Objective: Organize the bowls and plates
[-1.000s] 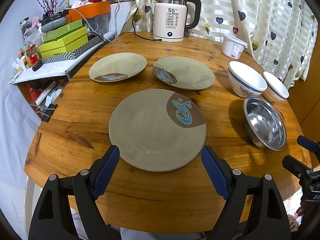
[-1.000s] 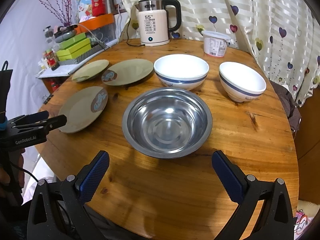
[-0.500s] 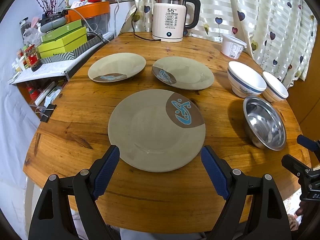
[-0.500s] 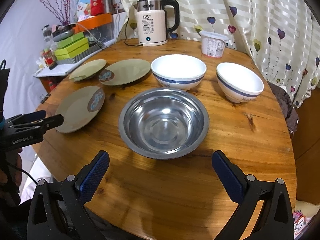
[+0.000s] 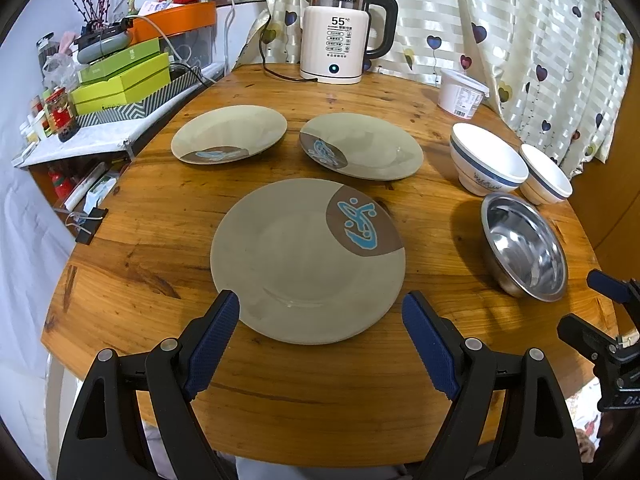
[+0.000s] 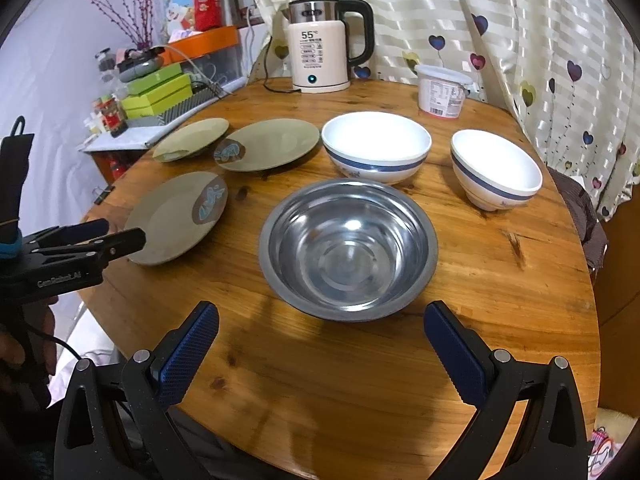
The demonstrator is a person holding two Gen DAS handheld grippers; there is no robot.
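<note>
On the round wooden table (image 5: pixel 168 216), both grippers hover with fingers spread wide, gripping nothing.

Nearest the left gripper (image 5: pixel 320 332) lies a beige plate (image 5: pixel 296 264) with a brown-and-blue patch, its near rim between the blue pads, though I cannot tell whether they touch it. Before the right gripper (image 6: pixel 322 340) sits the steel bowl (image 6: pixel 348 248), upright and just beyond the fingertips. Behind that stand two white bowls with blue bands, the wide bowl (image 6: pixel 376 146) and the smaller bowl (image 6: pixel 496 168), apart from each other. Two more plates, the middle plate (image 5: pixel 360 146) and the left plate (image 5: pixel 230 134), lie side by side farther back. Beyond them stand a white tub (image 5: pixel 462 92) and a kettle (image 5: pixel 340 36) by the curtain (image 5: pixel 520 20).
</note>
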